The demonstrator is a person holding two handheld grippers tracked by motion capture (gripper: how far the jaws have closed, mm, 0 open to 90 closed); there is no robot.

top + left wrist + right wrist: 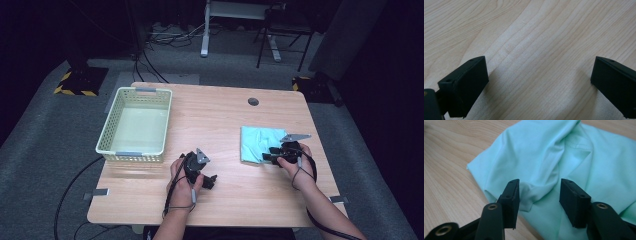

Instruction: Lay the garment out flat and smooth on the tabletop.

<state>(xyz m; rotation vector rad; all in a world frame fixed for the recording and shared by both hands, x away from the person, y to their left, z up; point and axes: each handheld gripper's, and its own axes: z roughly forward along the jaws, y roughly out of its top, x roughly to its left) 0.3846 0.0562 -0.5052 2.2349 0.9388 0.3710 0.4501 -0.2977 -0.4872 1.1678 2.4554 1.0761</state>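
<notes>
1. Left gripper, lower centre of the high view, held low over bare desk. Jaws stand wide apart, as the left gripper view confirms; nothing but wood grain lies between them. Holds nothing, touches no object. Idle.

2. Right gripper, lower right of the high view, at the near edge of the cloth. Jaws partly open, straddling a raised fold of fabric; the pads do not appear to press on it, so no grip is judged made yet.

3. Cloth, mint green, loosely folded and rumpled, lying flat on the desk at right of centre in the high view. Not lifted.

4. Basket, pale plastic, upper left of the desk, well apart from the cloth. Nothing inside.

5. Progress, as judged: early. Approach to the cloth looks complete; closing on the fold, lifting, and probably carrying it to the basket all remain.
</notes>
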